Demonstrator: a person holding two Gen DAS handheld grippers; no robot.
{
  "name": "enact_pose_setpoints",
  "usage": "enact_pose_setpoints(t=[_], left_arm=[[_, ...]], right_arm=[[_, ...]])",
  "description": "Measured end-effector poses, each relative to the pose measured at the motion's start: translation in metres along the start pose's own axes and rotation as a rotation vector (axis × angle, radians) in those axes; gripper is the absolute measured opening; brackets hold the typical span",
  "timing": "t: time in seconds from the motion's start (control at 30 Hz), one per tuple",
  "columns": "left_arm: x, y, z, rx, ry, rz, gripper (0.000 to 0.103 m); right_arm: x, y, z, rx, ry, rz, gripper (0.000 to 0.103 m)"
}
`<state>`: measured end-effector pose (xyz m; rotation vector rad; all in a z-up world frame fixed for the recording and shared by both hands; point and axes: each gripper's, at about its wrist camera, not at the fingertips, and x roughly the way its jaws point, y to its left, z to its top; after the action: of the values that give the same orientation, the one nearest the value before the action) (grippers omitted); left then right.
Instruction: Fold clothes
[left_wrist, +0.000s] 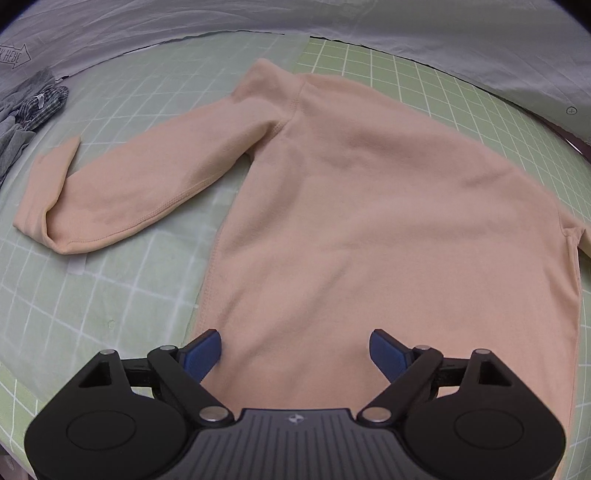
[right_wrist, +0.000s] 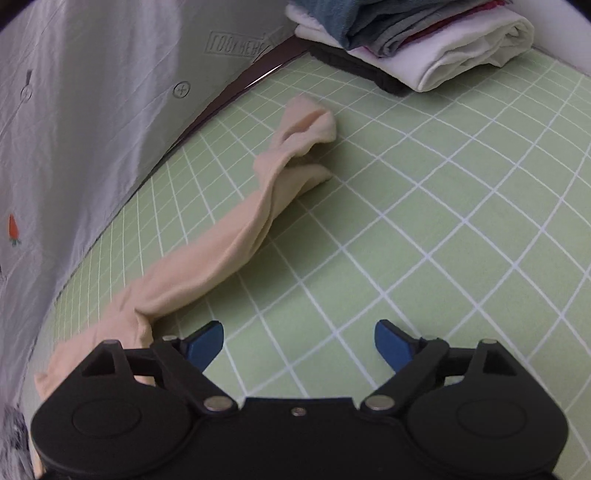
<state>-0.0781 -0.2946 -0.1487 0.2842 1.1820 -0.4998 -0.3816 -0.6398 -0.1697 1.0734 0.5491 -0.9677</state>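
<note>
A peach long-sleeved top (left_wrist: 369, 206) lies flat on the green grid mat (left_wrist: 129, 280). Its left sleeve (left_wrist: 122, 192) stretches out to the left with the cuff folded back. My left gripper (left_wrist: 295, 350) is open and empty, hovering over the top's lower hem near its left edge. In the right wrist view the top's other sleeve (right_wrist: 236, 229) lies rumpled and stretched out across the mat (right_wrist: 443, 240). My right gripper (right_wrist: 299, 347) is open and empty over bare mat, just right of that sleeve.
A stack of folded clothes (right_wrist: 424, 40) sits at the mat's far end in the right wrist view. A heap of grey and checked garments (left_wrist: 26, 114) lies at the far left. A grey sheet (left_wrist: 332, 22) borders the mat at the back.
</note>
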Motion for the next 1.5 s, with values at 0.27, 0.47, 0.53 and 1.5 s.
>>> enact_pose_setpoints(t=[0.27, 0.47, 0.53, 1.5], left_arm=[[0.019, -0.020, 0.009, -0.008, -0.009, 0.064, 0.100], [0.022, -0.022, 0.010, -0.023, 0.000, 0.078, 0.103], [0.023, -0.023, 0.013, -0.020, 0.010, 0.078, 0.103], [0.025, -0.025, 0.008, -0.031, -0.017, 0.081, 0.103]], right_arm=[[0.016, -0.032, 0.061, 0.188, 0.006, 0.036, 0.084], [0.041, -0.023, 0.094, 0.163, -0.019, 0.080, 0.065], [0.048, -0.018, 0.101, 0.191, -0.045, 0.103, 0.065], [-0.027, -0.043, 0.031, -0.254, -0.296, -0.271, 0.009]])
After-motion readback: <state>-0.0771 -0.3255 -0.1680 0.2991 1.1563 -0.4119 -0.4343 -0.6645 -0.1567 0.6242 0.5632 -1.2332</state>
